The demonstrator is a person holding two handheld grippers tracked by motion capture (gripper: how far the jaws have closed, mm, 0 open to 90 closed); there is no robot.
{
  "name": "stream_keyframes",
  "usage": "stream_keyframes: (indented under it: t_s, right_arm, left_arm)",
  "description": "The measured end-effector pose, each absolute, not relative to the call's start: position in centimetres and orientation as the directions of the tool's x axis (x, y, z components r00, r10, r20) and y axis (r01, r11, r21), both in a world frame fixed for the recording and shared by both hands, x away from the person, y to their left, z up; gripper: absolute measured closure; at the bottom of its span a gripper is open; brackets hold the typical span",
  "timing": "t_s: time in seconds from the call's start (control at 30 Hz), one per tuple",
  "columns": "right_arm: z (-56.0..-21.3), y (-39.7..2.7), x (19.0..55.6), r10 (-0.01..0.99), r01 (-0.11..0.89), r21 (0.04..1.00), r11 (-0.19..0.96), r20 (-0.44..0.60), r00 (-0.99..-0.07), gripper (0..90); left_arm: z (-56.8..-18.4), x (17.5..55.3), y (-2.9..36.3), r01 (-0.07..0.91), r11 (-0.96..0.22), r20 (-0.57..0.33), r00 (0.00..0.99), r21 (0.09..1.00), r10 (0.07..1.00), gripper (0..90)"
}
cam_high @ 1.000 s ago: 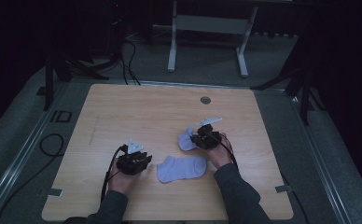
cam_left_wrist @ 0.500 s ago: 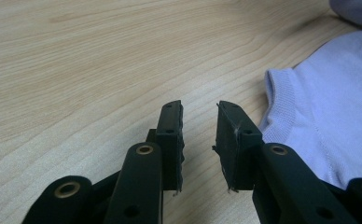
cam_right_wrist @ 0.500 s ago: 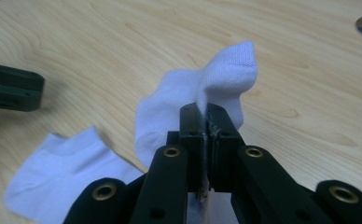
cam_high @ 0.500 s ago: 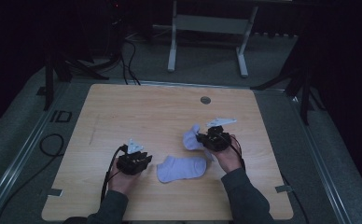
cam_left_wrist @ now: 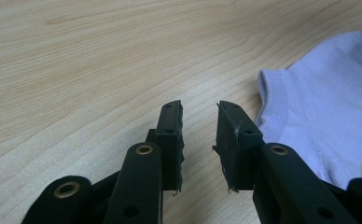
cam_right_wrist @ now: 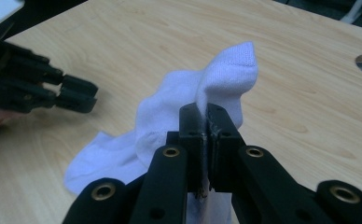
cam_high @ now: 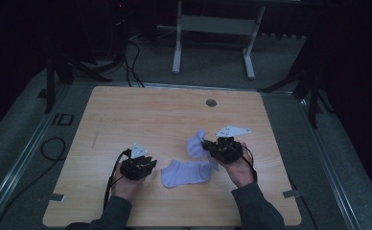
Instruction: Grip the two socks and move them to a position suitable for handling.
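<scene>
Right gripper (cam_right_wrist: 206, 122) shifted right, pinching sock (cam_right_wrist: 226, 74).

Dim overhead view — sharp, bright close-ups

The worktop (cam_high: 141, 115) is of light wood, with a round grey cap (cam_high: 211, 102) near its far edge. It stands on a grey floor (cam_high: 21, 143). The room is dark. Behind the worktop stands a pale metal frame (cam_high: 213, 28) on two legs. Black cables (cam_high: 131, 57) lie on the floor at the left.
</scene>
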State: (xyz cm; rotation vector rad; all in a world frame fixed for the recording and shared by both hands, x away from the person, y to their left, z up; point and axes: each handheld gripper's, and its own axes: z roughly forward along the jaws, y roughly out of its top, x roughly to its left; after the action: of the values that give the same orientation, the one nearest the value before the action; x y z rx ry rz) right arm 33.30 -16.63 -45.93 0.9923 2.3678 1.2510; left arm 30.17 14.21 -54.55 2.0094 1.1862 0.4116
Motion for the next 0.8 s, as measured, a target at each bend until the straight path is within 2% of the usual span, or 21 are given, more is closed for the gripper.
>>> stream_keyframes:
  t_s: [0.23, 0.8]
  right_arm:
    - [-47.1, -15.8, 32.9, 0.680, 0.442, 0.794, 0.417, 0.051, -0.732, 85.6]
    - [-50.2, -13.3, 32.1, 0.609, 0.467, 0.750, 0.468, 0.109, -0.785, 85.0]
  left_arm:
    - [-54.5, 30.1, 14.2, 0.607, -0.287, -0.097, 0.520, 0.741, 0.849, 70.6]
    - [-54.3, 29.7, 13.9, 0.601, -0.300, -0.095, 0.536, 0.741, 0.839, 70.1]
